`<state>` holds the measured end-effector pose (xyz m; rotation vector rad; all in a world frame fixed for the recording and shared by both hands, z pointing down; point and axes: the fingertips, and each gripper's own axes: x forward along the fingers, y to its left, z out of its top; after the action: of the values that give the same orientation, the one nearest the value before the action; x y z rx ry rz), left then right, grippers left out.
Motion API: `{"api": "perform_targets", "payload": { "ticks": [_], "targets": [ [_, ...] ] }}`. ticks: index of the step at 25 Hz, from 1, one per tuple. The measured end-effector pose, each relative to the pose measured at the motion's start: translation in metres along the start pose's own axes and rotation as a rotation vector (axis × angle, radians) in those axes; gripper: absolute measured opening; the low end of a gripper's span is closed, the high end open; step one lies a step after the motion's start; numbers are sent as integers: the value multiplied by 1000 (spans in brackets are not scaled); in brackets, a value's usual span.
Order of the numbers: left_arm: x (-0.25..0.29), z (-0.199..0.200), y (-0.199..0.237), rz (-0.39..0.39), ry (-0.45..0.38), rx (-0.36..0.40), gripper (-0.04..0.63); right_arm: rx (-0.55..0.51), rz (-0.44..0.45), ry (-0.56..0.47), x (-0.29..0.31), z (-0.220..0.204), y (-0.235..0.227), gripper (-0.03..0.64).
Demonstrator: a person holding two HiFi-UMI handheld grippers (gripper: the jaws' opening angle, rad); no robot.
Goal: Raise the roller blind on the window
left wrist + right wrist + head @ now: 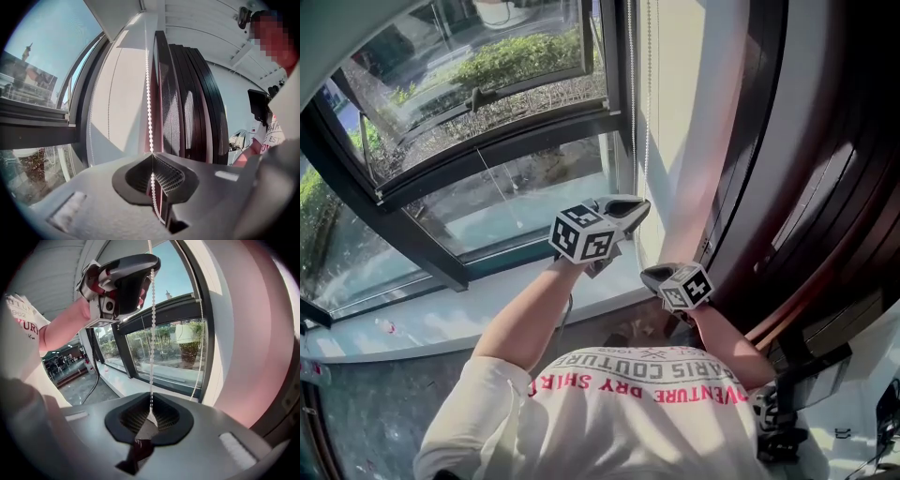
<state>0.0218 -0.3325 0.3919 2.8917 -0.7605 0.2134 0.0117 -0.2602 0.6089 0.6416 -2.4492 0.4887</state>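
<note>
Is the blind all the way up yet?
Done: both grippers are clamped on the bead chain, left gripper above right gripper. In hand: the pull on that chain. The lower window glass shows uncovered, but the blind itself is out of view, so what is left can't be told.

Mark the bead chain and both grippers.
bead chain [149,93], left gripper view, on the run of beads above the jaws.
left gripper [153,161], left gripper view, midway between its fingertips, shut on the bead chain.
right gripper [151,412], right gripper view, midway between its fingertips, shut on the bead chain lower down.
</note>
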Motion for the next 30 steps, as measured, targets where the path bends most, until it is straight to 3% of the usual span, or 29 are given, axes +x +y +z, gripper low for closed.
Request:
{"api": "perform_targets", "payload": {
  "ticks": [4,9,13,17,26,30],
  "targets": [
    [-4,-1,1,18,-10,25,6,-23,-20,-111,-30,47,-2,55],
    [-4,-1,1,16,-13,20,6,-97,-34,-330,-102,151,0,71],
    [-3,-1,-1,20,-13,24,6,-62,-2,-542,-164,230,5,91],
    [0,0,-4,10,-8,28,6,-117,-27,-663,-204,295,5,110],
    [7,-1,-19,-19,21,37,6,-149,17,-743,-221,373,13,117],
    [9,0,-22,-30,38,36,6,-167,-8,-757,-226,387,15,8]
  ]
}}
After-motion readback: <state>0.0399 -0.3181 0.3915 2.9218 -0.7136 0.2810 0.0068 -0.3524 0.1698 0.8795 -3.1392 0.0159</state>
